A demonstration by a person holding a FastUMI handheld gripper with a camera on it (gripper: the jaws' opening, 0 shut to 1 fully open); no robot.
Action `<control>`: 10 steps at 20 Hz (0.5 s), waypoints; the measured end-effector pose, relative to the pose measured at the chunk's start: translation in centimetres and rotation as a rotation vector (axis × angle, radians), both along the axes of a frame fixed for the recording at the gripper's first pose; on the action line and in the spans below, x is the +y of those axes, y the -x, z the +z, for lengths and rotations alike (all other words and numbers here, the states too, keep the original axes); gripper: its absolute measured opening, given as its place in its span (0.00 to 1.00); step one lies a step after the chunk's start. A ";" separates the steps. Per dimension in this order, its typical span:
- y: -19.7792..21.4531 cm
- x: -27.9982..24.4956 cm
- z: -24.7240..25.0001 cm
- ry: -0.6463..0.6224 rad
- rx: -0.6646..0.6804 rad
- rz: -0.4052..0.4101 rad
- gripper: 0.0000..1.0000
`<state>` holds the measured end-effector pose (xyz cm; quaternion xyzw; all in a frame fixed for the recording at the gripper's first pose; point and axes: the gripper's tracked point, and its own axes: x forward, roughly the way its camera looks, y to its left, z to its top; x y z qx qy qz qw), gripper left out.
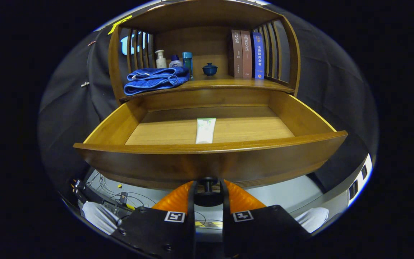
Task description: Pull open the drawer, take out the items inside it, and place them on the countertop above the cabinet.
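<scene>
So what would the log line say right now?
drawer: pulled open | gripper: fingers around the drawer knob | tube: lying inside the drawer | countertop: no tube yet

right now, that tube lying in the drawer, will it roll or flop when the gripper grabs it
The tube lies flat, so it probably won't roll. It looks soft and may bend when pinched. The gripper sits at the drawer's knob.

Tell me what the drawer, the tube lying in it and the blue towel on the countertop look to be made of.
Drawer: wood, glossy brown varnish outside with visible grain, paler floor inside.
Tube: probably soft plastic, white with green print; its crimped flat end suggests so.
Towel: plush blue cloth, likely terry, folded in thick soft rolls.
The tongs, orange fingers probably plastic, sit close on either side of the drawer's dark knob.
</scene>
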<state>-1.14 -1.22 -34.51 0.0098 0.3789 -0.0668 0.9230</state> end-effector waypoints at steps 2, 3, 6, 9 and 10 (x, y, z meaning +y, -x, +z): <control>0.8 -0.5 0.1 0.024 0.021 -0.012 0.46; 1.1 -0.9 0.2 0.039 0.026 -0.013 0.63; 1.7 -0.9 4.2 0.038 -0.017 -0.038 0.98; -0.1 -0.4 8.7 0.006 -0.067 -0.042 0.98; -1.0 -0.1 9.7 -0.001 -0.063 -0.034 0.98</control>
